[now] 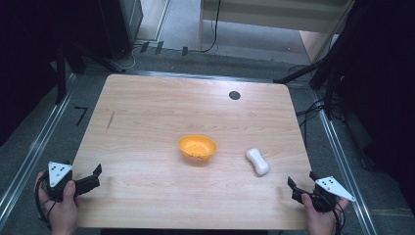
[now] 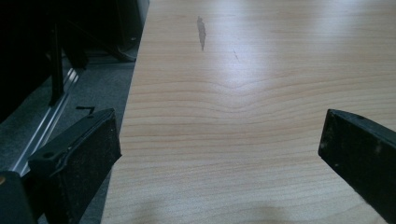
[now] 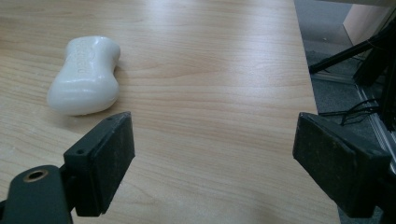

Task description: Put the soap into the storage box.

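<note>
An orange bowl [image 1: 196, 148] sits near the middle of the wooden table [image 1: 161, 107]. To its right lies a white, waisted bar-shaped object [image 1: 257, 161], which in the right gripper view [image 3: 86, 74] is ahead and to the left of the jaws. My left gripper [image 1: 95, 177] rests at the table's near left corner, open and empty, with bare wood between its jaws [image 2: 222, 130]. At the near right corner my right gripper [image 1: 302, 179] is open too [image 3: 215, 128], a short way from the white object and not touching it.
A dark round spot [image 1: 234, 95] marks the far side of the table. A dark streak [image 1: 110, 120] is on the left part of the wood [image 2: 201, 32]. Metal rails, stands and cables run along the floor on both sides.
</note>
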### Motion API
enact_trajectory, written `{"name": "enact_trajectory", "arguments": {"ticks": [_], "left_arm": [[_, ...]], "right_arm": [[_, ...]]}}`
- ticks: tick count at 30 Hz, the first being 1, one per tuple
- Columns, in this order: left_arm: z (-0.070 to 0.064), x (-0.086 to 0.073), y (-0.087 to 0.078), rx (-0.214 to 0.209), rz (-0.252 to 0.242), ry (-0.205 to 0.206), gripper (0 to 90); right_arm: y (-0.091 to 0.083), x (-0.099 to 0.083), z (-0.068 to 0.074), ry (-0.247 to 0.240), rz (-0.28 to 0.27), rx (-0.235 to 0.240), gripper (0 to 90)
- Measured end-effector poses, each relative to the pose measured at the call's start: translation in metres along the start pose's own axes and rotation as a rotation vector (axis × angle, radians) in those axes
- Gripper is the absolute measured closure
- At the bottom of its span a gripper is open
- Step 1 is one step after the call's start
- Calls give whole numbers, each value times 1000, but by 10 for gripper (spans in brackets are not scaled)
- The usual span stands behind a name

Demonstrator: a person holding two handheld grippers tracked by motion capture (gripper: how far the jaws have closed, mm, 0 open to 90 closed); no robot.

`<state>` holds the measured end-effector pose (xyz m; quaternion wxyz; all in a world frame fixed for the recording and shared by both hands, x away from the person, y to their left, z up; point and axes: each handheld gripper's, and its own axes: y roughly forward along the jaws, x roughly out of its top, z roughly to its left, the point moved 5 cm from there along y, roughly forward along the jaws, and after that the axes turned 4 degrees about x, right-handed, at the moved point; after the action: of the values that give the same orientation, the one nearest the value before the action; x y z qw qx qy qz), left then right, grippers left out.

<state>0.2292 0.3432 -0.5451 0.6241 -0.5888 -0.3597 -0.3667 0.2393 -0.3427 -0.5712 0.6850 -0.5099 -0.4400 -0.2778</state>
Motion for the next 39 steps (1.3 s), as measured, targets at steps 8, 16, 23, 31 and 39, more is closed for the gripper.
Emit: {"name": "enact_trajectory", "arguments": {"ticks": [8,16,23,31,39], "left_arm": [[0,0,0,9,-1,1,0],[-1,0,-1,7,-4,9,0],[-2,0,0,6,2,23,0],[-2,0,0,2,3,22,0],[-2,0,0,1,5,25,0]], "right_arm": [[5,1,-3,37,66,-16,213],[19,13,11,-36,184,-20,303],[26,33,30,-151,265,64,500],[42,49,44,-158,355,112,497],[53,69,56,-166,507,162,316]]}}
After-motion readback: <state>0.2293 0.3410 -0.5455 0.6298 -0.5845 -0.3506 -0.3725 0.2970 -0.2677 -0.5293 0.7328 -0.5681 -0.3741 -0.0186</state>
